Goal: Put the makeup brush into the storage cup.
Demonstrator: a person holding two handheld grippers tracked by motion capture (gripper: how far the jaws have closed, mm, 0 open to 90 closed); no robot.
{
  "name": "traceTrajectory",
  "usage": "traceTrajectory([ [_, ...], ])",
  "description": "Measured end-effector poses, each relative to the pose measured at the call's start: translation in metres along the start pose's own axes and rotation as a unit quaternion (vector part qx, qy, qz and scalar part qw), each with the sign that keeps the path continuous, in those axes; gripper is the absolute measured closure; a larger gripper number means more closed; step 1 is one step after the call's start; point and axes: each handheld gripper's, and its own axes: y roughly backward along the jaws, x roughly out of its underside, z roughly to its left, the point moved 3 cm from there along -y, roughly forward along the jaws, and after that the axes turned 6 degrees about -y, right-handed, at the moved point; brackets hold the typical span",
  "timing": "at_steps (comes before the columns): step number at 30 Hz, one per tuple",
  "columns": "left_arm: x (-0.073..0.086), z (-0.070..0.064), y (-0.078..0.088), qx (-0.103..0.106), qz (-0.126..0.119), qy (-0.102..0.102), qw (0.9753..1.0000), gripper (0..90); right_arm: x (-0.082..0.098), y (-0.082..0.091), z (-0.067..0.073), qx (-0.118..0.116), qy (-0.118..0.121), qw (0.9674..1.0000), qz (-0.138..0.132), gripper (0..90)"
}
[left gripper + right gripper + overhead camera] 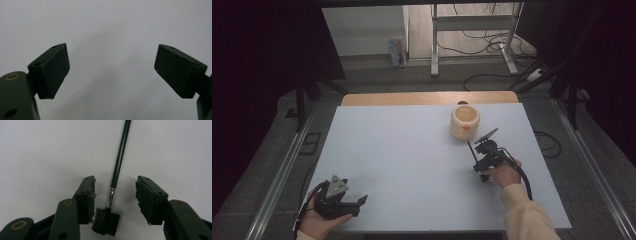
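Observation:
A small black brush with a comb head (106, 221) and a thin black handle (120, 157) lies flat on the white table (402, 160). My right gripper (115, 195) hangs over it, one jaw on each side of the metal neck. Its jaws are apart and neither pad touches the brush. In the high view the right gripper (479, 159) is at the centre right, and the handle (471, 149) points away toward the cup. My left gripper (359, 202) rests near the front left edge; its jaws (111, 70) stand wide open over bare table.
A cream cup (465, 122) with an orange mark stands at the far centre right, just beyond the handle's tip. A wooden strip (427, 98) runs along the table's back edge. Cables and metal frame legs lie on the floor behind.

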Motion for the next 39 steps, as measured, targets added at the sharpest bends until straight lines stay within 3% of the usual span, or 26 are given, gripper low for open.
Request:
traceTrajectory([
  [10, 0.001, 0.001, 0.000, 0.000, 0.002, 0.000, 1.0000, 13.8, -0.001, -0.003, 0.004, 0.005, 0.011, 0.9998, 0.014, 72.5],
  [21, 0.001, 0.000, 0.000, -0.002, 0.001, -0.001, 1.0000, 13.8, -0.004, -0.004, 0.006, 0.000, 0.012, 0.9996, 0.027, 85.0],
  [28, 0.001, 0.001, 0.000, -0.002, 0.001, -0.001, 1.0000, 13.9, -0.004, -0.004, 0.007, 0.002, 0.014, 0.9995, 0.027, 86.0],
  [35, 0.001, 0.002, 0.001, -0.003, 0.001, 0.000, 1.0000, 13.9, -0.003, 0.000, 0.008, 0.009, 0.042, 0.9987, 0.029, 86.1],
  [39, 0.001, 0.002, 0.001, -0.004, 0.000, 0.000, 1.0000, 14.0, 0.000, 0.011, 0.010, 0.001, 0.062, 0.9979, 0.020, 86.2],
])
